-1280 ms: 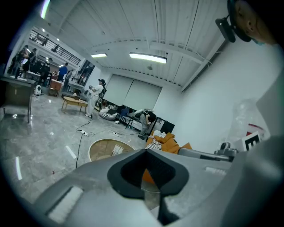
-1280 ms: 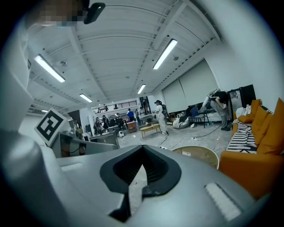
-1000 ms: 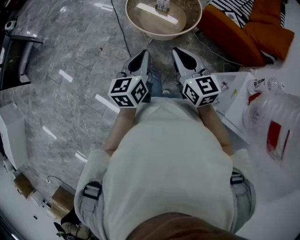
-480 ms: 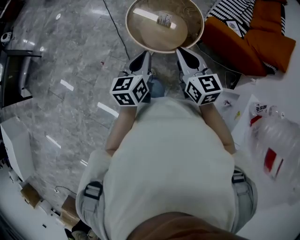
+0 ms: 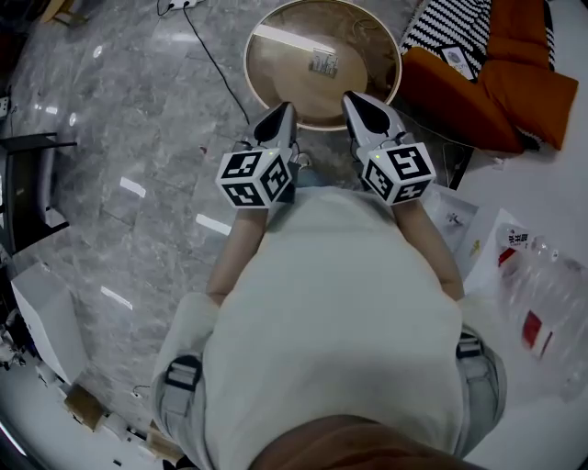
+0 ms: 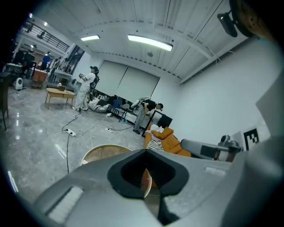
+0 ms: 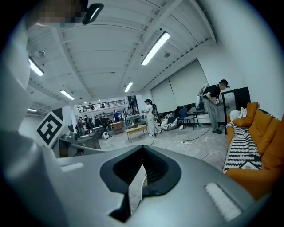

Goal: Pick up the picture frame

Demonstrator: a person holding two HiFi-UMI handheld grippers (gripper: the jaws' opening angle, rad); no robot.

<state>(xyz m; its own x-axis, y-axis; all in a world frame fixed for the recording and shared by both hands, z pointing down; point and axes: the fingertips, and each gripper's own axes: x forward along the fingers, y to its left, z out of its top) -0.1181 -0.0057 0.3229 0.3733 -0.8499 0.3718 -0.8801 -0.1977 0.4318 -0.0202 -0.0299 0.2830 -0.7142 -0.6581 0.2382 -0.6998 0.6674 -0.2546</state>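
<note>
No picture frame shows plainly. A small pale object [image 5: 323, 62] stands on a round wooden table [image 5: 276, 78] just ahead; I cannot tell what it is. My left gripper [image 5: 278, 117] and right gripper [image 5: 358, 101] are held side by side in front of the person's chest, tips at the table's near rim. Both are shut with nothing between the jaws. In the left gripper view the shut left gripper [image 6: 145, 176] points at the table [image 6: 104, 153]. The right gripper [image 7: 141, 174] faces the open hall.
An orange sofa [image 5: 501, 87] with a black-and-white striped cushion [image 5: 455, 27] stands right of the table. A black cable [image 5: 213, 62] runs over the grey stone floor. A white surface with clear plastic bottles [image 5: 547, 294] lies at the right. Several people stand far off.
The person has walked forward: the round table has come nearer, under the gripper tips, and the bottles have slid back at the right. Both grippers stay shut, side by side.
</note>
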